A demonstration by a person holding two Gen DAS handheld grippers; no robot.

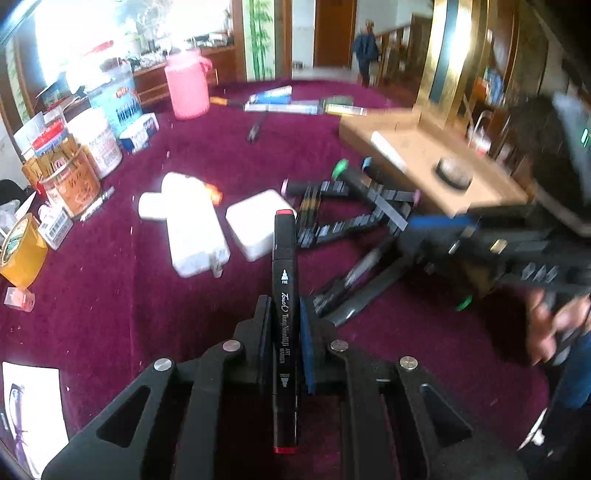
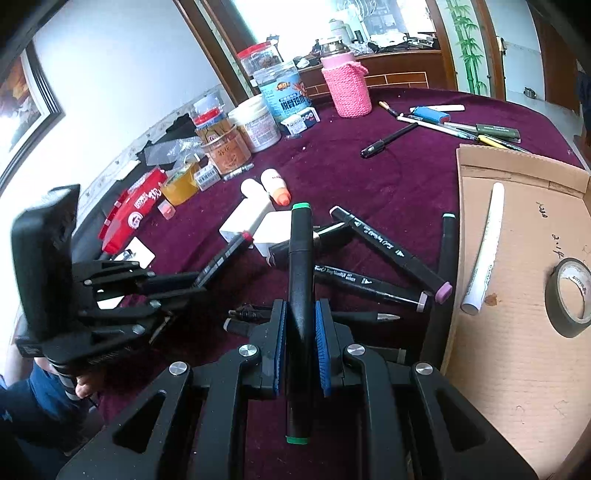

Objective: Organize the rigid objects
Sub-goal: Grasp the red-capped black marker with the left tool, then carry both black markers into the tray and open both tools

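Left gripper (image 1: 284, 317) is clamping a red-capped marker (image 1: 284, 295) mid-barrel, lengthwise along the fingers, likely so it drops in flat. Right gripper (image 2: 300, 325) is gripping a green-capped marker (image 2: 300, 280) the same way. Loose markers (image 2: 391, 254) are lying crossed mid-table, beside the cardboard tray (image 2: 517, 332) at the table's right edge, probably the sorting target.

White wall (image 2: 122, 74), bright window (image 2: 295, 18)

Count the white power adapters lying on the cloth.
2: a long adapter left of the red-capped marker, and a square adapter beside it. Others may be hidden.
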